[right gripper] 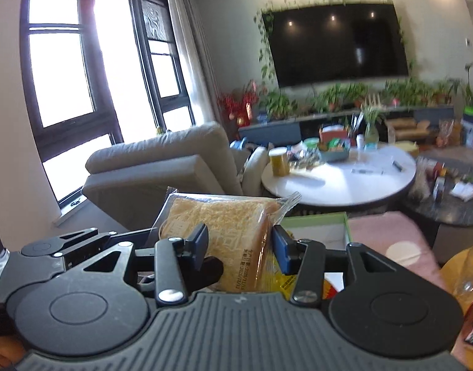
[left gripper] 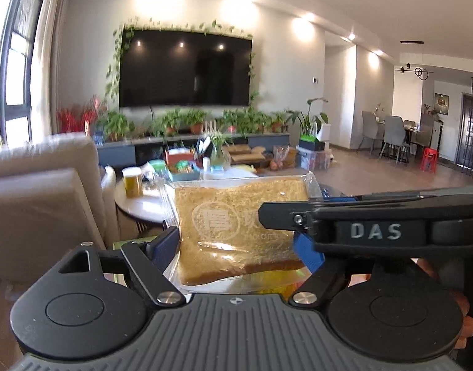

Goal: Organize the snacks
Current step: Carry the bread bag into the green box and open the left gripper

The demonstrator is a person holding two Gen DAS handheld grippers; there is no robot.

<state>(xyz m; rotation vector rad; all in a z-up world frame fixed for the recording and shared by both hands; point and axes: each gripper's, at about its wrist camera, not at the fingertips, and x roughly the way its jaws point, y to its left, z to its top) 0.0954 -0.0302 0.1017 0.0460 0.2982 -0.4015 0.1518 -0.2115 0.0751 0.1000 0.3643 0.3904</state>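
A: Bread, one thick square slice of golden-brown toast sealed in a clear glossy plastic wrapper, is held up in the air, above a green-rimmed open cardboard box.

B: Who has it?

A: Both. The left tool has its blue-padded fingers pressed against the slice's two sides, low on the packet. The right tool is clamped across the same packet, one dark pad on its crumbly face and one blue pad at the crust edge.

B: What does the wrapper look like?

A: Crinkled film with a crimped seam at the top corner and a white round printed logo on the front. In the right wrist view a line of small print runs along the crust side.

B: And that black bar crossing the left wrist view?

A: The right tool's matte black body, with raised letters "DAS" on it, lying across the packet's right edge.

B: Behind it?

A: A round white glossy desk stands well apart, carrying a yellow cylindrical jar with a pale lid and a cluttered teal tray, too blurred to list. A beige upholstered armchair sits beside it, and a large black wall screen is edged with trailing green vine.
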